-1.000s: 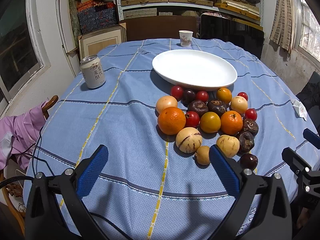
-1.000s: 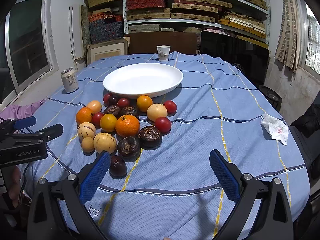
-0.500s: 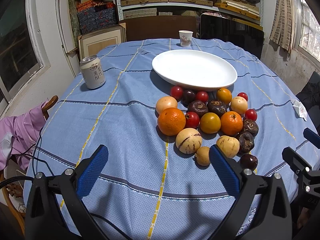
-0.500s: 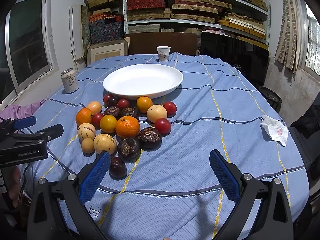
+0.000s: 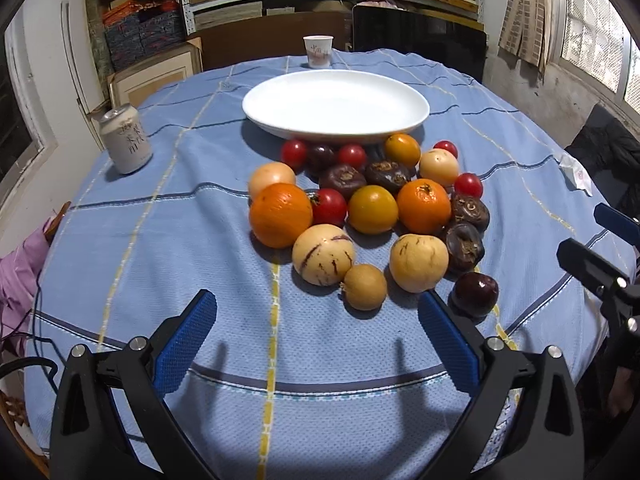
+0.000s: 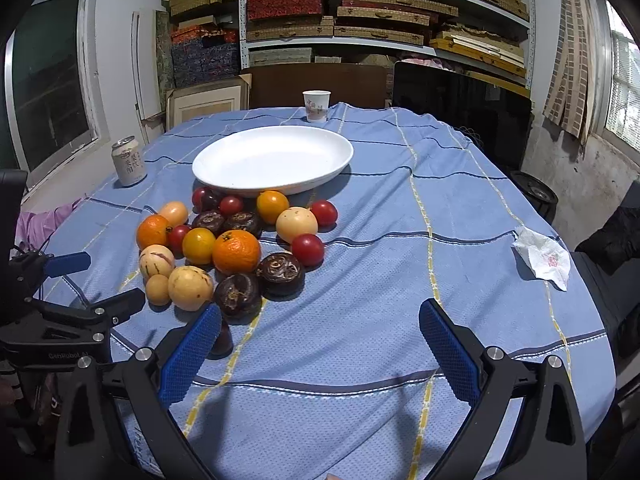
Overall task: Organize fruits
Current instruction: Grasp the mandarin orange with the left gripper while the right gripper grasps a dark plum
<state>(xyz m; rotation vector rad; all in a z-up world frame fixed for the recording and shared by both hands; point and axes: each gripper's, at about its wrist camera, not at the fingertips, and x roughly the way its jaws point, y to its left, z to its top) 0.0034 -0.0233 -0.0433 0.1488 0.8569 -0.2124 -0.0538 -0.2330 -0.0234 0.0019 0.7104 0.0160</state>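
Observation:
A pile of fruit lies on the blue tablecloth in front of a large empty white plate. It holds oranges, red tomatoes, yellow striped melons, dark brown fruits and a dark plum. My left gripper is open and empty, just short of the nearest fruit. My right gripper is open and empty, to the right of the pile; its left finger partly hides the plum.
A drink can stands at the left of the table. A paper cup stands behind the plate. A crumpled tissue lies at the right. Shelves with boxes fill the back wall.
Both grippers have moved forward toward the fruit pile, which now looks closer. Both stay open and empty.

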